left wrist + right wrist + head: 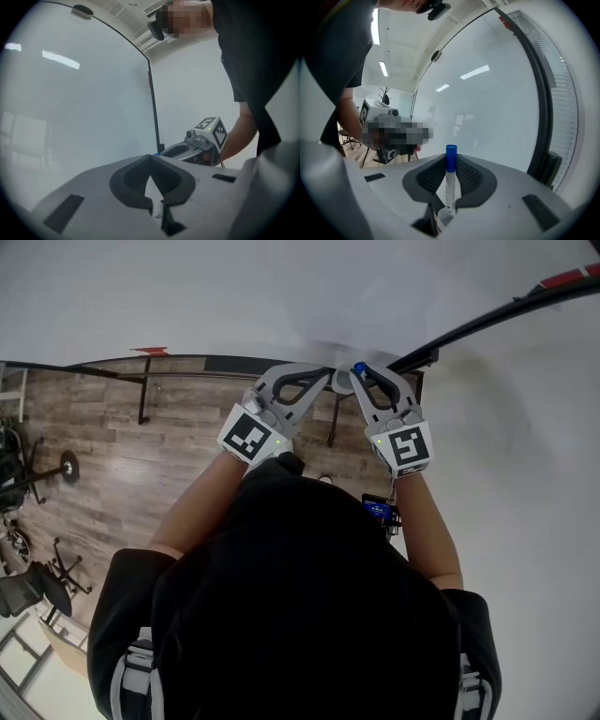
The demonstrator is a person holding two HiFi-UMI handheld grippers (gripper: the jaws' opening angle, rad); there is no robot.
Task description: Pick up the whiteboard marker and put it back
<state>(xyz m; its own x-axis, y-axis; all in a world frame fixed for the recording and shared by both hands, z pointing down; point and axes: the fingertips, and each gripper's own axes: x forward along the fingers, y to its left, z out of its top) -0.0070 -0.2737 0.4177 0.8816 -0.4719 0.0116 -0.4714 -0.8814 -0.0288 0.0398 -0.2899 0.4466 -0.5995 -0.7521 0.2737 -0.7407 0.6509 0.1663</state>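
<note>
The whiteboard marker (450,180), a white barrel with a blue cap, stands upright between the fingers of my right gripper (450,159), which is shut on it. In the head view its blue cap (359,367) shows at the tip of the right gripper (357,377), close to the whiteboard (281,296). My left gripper (325,379) is right beside it, tip to tip. The left gripper (150,156) has its fingertips closed together with nothing between them. The whiteboard (79,108) fills the space just ahead of both grippers.
The board's black frame edge (497,320) runs diagonally at the upper right, with a red piece (570,278) on it. Below lie a wooden floor (103,474), the board's stand legs (143,399) and an office chair (37,587). The person's dark shirt fills the lower head view.
</note>
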